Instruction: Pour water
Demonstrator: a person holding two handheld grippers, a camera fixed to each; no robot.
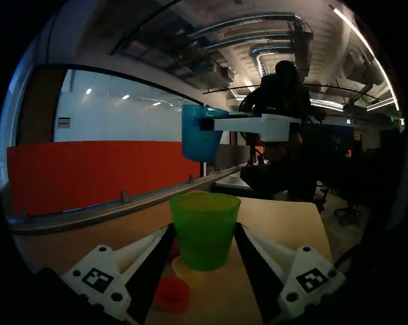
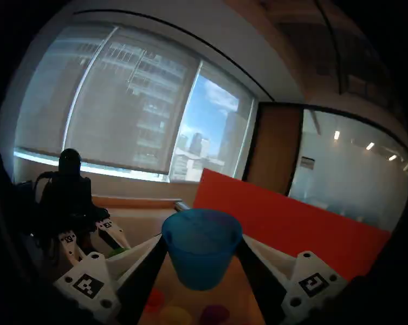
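Note:
A green cup [image 1: 205,233] stands upright between the fingers of my left gripper [image 1: 205,228], which is shut on it just above the wooden table [image 1: 282,222]. Higher up and farther off, a blue cup [image 1: 199,135] hangs upright in my right gripper [image 1: 212,124]. In the right gripper view the blue cup [image 2: 202,254] sits close up between the fingers of the right gripper [image 2: 202,245], which is shut on it. The left gripper [image 2: 110,238] appears low at the left with a sliver of the green cup [image 2: 116,252]. I cannot make out water in either cup.
Small red [image 1: 172,294] and yellow [image 1: 185,271] cups lie on the table under the green cup. An orange wall panel [image 1: 95,173] and a metal rail [image 1: 122,203] run along the table's far side. A person in dark clothes [image 1: 282,103] stands behind the right gripper.

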